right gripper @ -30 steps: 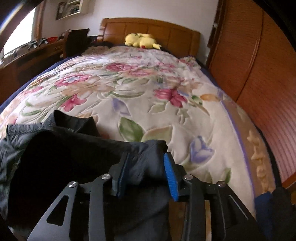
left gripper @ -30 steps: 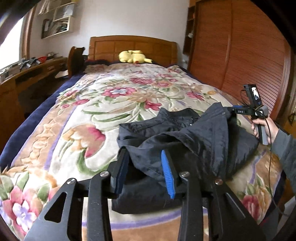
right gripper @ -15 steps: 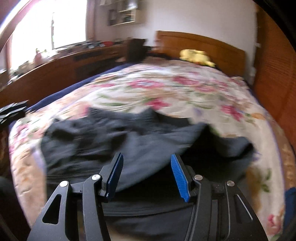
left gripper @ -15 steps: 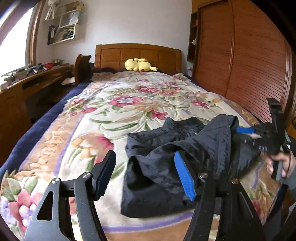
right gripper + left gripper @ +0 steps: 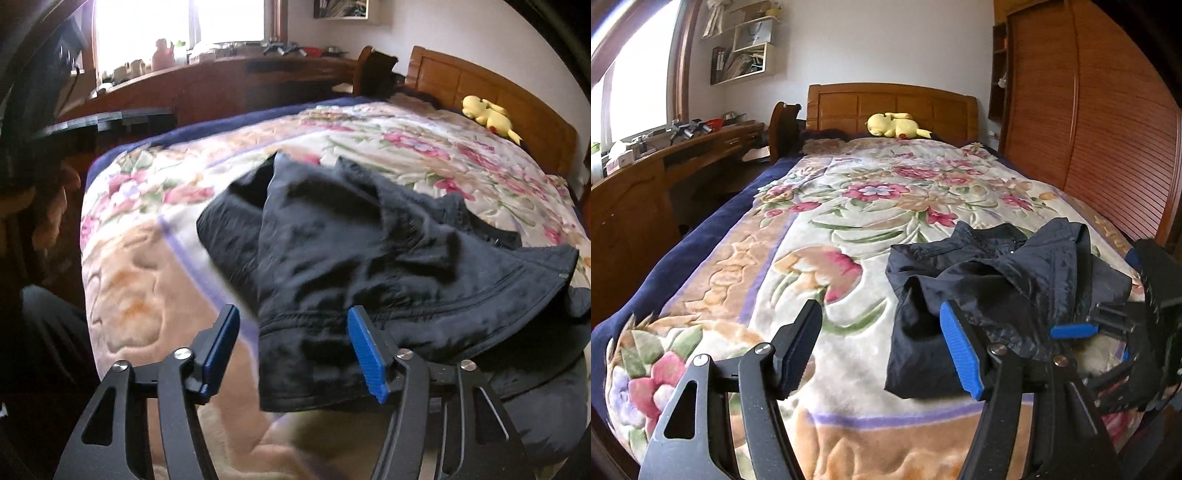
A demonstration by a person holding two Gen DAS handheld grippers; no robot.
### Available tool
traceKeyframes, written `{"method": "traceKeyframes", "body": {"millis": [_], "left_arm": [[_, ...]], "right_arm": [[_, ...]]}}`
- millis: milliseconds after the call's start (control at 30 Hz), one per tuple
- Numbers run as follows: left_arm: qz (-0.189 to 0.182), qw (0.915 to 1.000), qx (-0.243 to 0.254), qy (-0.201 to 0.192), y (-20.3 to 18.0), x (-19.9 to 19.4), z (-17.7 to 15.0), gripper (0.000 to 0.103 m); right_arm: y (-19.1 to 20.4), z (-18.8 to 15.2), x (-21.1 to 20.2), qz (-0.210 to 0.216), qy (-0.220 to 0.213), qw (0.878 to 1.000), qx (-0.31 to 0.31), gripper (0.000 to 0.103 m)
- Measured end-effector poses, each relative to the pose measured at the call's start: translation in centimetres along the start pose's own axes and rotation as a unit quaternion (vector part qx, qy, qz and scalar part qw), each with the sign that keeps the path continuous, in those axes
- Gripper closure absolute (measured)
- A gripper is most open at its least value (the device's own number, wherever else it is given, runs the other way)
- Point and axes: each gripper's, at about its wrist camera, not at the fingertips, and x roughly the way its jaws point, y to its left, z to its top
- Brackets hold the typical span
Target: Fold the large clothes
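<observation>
Lying crumpled near the foot of the bed [image 5: 746,236], the dark jacket [image 5: 990,280] is only partly folded. Both the left hand-held gripper [image 5: 881,347] and right hand-held gripper [image 5: 293,350] hang spread apart, gripping nothing. Next likely needs a fresh pinch on a hem edge.

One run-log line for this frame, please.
left gripper: open | right gripper: open | black jacket: crumpled on floral blanket | fold: unfinished

1. The bed [image 5: 713,254] has a wooden headboard [image 5: 892,105] and a navy sheet showing along its edge.
2. A floral blanket [image 5: 849,221] covers the bed.
3. A black jacket [image 5: 997,280] lies crumpled on the blanket near the foot end.
4. A yellow plush toy [image 5: 892,125] lies by the headboard, well apart from the jacket.
</observation>
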Motion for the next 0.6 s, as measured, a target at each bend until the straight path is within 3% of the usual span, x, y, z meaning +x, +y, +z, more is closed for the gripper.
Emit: {"method": "traceKeyframes", "body": {"millis": [233, 367, 400, 433, 500, 600], "left_arm": [[0.003, 1.0000, -0.008, 0.004, 0.5, 0.3, -0.7, 0.035], [0.003, 1.0000, -0.006, 0.004, 0.4, 0.2, -0.6, 0.035], [0.003, 1.0000, -0.006, 0.004, 0.4, 0.2, -0.6, 0.035], [0.002, 1.0000, -0.006, 0.002, 0.4, 0.2, -0.6, 0.035], [0.003, 1.0000, -0.006, 0.001, 0.4, 0.2, -0.6, 0.035], [0.003, 1.0000, -0.006, 0.002, 0.3, 0.2, -0.6, 0.035]], "right_arm": [[0.2, 0.4, 2.9, -0.047, 0.048, 0.997, -0.035, 0.036], [-0.4, 1.0, 3.0, -0.024, 0.052, 0.998, -0.034, 0.038], [-0.5, 1.2, 3.0, -0.020, 0.053, 0.998, -0.037, 0.050], [-0.8, 1.4, 2.9, -0.016, 0.055, 0.997, -0.043, 0.070], [-1.6, 1.8, 2.6, -0.012, 0.057, 0.997, -0.052, 0.090], [-3.2, 3.0, 1.7, -0.006, 0.031, 0.998, -0.046, 0.093]]}}
